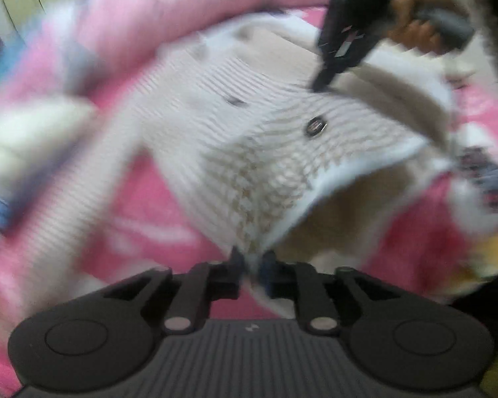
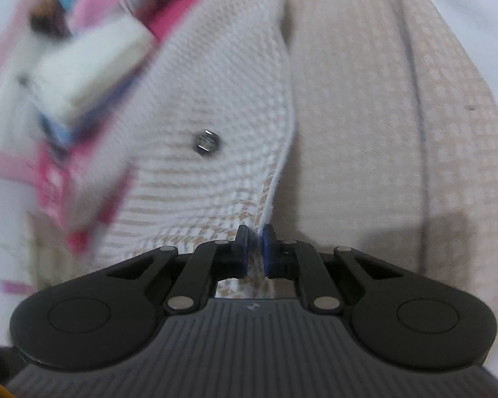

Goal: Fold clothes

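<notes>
A cream and beige checked knit jacket (image 1: 255,139) with dark round buttons (image 1: 315,126) lies on a pink patterned blanket (image 1: 142,205). My left gripper (image 1: 251,262) is shut on the jacket's white-trimmed front edge and holds it lifted off the blanket. In the left wrist view the right gripper (image 1: 318,83), held by a hand (image 1: 418,23), pinches the same front edge farther up. In the right wrist view my right gripper (image 2: 255,248) is shut on the jacket's front edge (image 2: 275,179), with a button (image 2: 206,142) just beyond and the beige lining (image 2: 381,116) to the right.
The pink blanket bunches into a thick roll (image 1: 156,10) at the back. A folded white item (image 2: 89,66) lies to the left on the blanket. A yellow object (image 1: 494,248) shows at the right edge of the left wrist view.
</notes>
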